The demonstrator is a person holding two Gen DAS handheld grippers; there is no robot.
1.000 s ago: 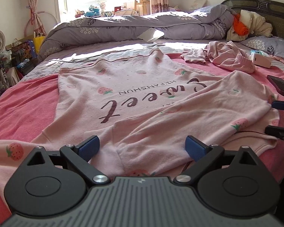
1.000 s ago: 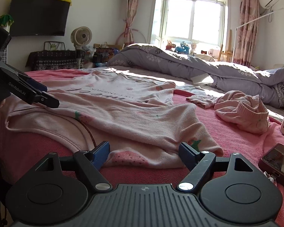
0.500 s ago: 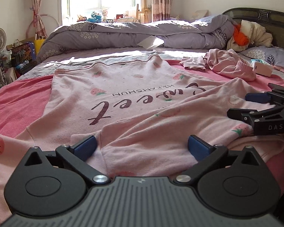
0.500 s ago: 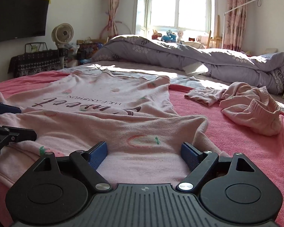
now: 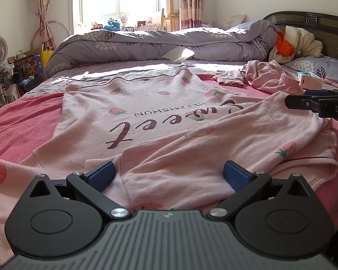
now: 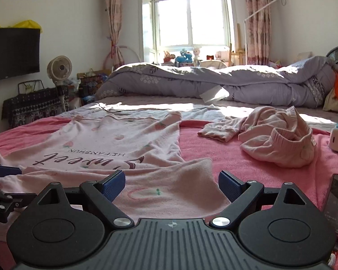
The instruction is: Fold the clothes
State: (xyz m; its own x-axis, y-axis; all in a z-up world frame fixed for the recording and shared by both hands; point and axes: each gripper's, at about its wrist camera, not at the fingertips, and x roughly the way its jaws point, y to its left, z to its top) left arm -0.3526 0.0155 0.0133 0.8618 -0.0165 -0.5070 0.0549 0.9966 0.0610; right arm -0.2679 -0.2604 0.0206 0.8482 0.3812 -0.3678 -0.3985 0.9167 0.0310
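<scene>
Pink pyjama top [image 5: 160, 121]: soft matt cloth. Pink bedspread [image 6: 247, 157]: nubbly towelling. Left gripper [image 5: 167, 173]: matt black plastic.

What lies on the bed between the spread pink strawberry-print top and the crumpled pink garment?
Only bare pink towelling bedcover separates the spread pink strawberry-print top from the crumpled pink garment, clearest in the right wrist view.

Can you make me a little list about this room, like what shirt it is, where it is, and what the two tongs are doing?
shirt: pink strawberry top, spread flat, one sleeve folded across it
lying on: pink blanket on the bed
left tongs: open, low over the folded sleeve, gripping nothing
right tongs: open, low over the sleeve too
other clothes: crumpled pink pants off to the side
behind: purple quilt, rolled up
</scene>
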